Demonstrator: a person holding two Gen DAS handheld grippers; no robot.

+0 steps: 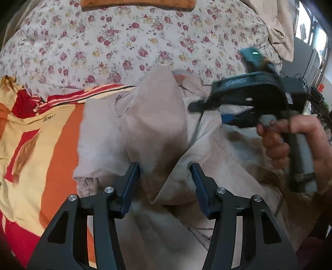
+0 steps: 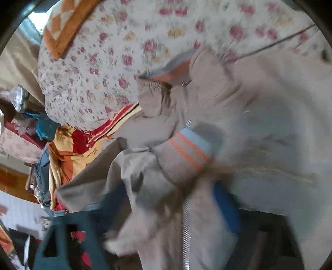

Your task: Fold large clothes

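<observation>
A large beige jacket (image 1: 153,124) lies bunched on the bed, with a zipper and orange-and-blue striped ribbed cuffs (image 2: 186,151). My left gripper (image 1: 165,176) is open, its blue pads on either side of a raised fold of the jacket without pinching it. My right gripper (image 1: 207,108) shows in the left wrist view, held by a hand at the right above the jacket. In the blurred right wrist view, jacket cloth (image 2: 186,218) fills the space between its fingers (image 2: 226,209); the jaws appear wide apart, with cloth draped over them.
A floral bedsheet (image 1: 124,41) covers the bed behind the jacket. A yellow, orange and red blanket (image 1: 31,135) lies to the left. An orange mat (image 1: 137,5) lies at the far edge. Cluttered furniture stands beside the bed (image 2: 25,124).
</observation>
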